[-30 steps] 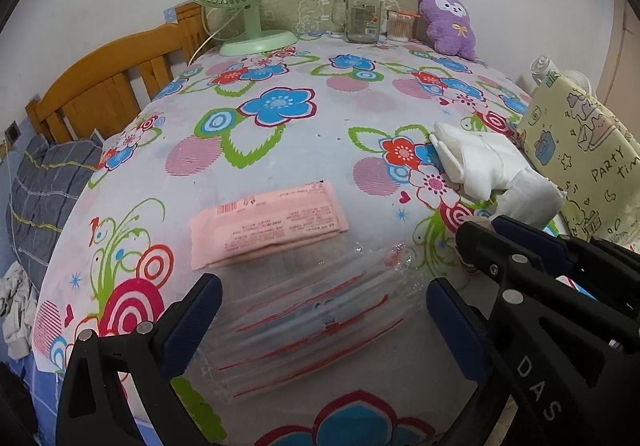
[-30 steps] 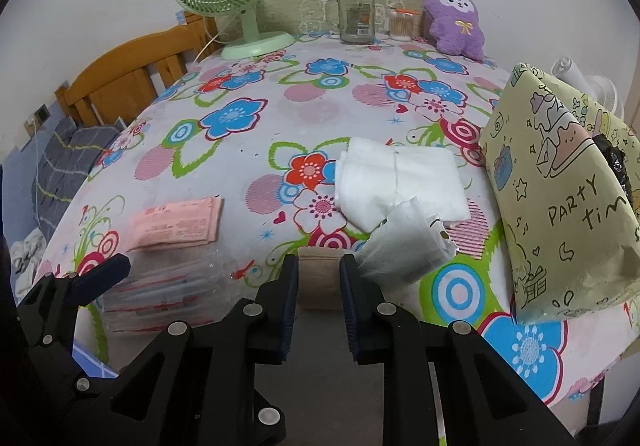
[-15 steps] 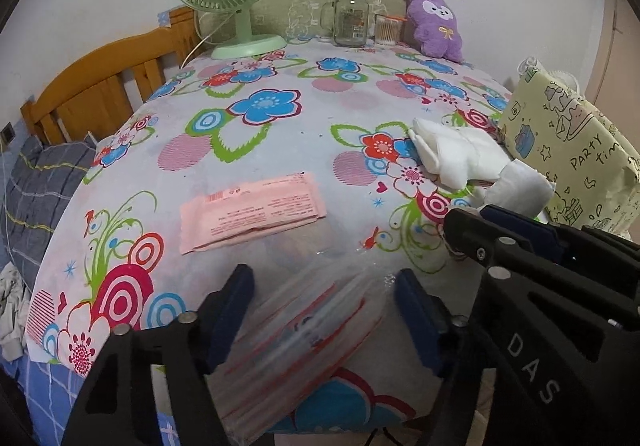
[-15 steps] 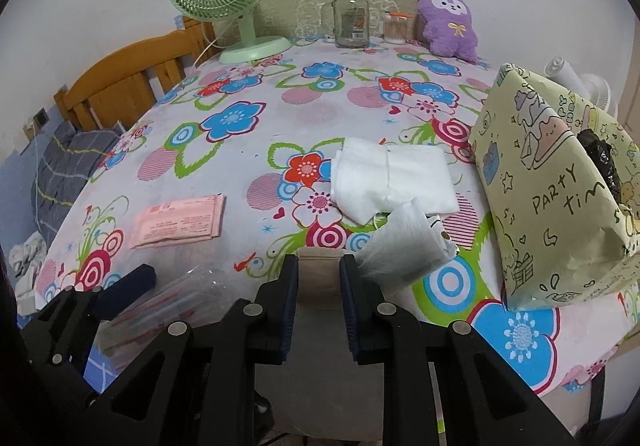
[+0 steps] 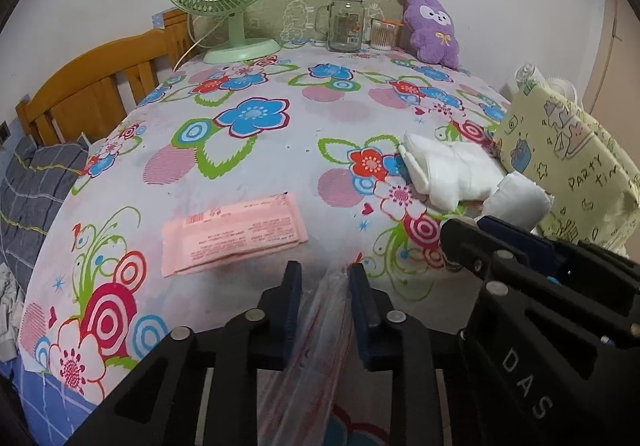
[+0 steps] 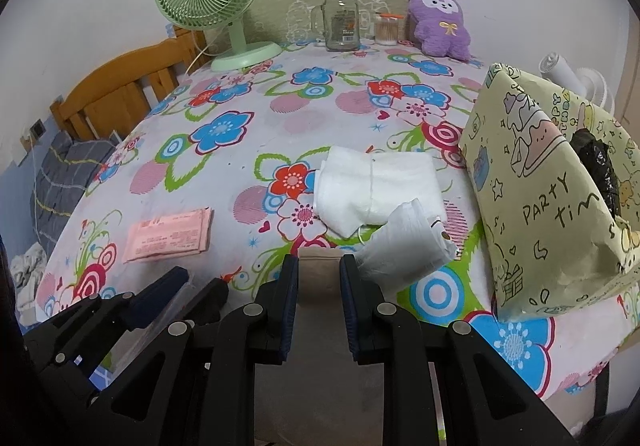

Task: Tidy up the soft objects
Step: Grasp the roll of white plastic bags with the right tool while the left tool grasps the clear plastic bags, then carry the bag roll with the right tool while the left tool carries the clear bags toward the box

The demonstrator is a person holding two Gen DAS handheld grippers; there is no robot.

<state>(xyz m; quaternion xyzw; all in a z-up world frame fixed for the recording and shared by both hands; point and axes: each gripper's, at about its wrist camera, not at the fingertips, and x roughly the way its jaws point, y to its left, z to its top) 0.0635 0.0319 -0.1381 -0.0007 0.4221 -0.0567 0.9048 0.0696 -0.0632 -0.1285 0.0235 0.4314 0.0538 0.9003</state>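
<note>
Because clear plastic is limp, the left gripper [image 5: 320, 286] has its fingers pinching the stack of clear zip bags [image 5: 308, 358] at the near edge of the tabletop [image 5: 280, 134], presumably to draw it off as one bundle. Just beyond and left of those fingers lie the pink packets [image 5: 232, 234], flat. To the right, the right gripper [image 6: 318, 278] pinches a beige soft piece [image 6: 319, 278], though its shape is hard to make out. Right of its fingers lies a white pouch [image 6: 404, 246], with folded white cloths [image 6: 376, 186] beyond, near the party bag [image 6: 548, 206].
</note>
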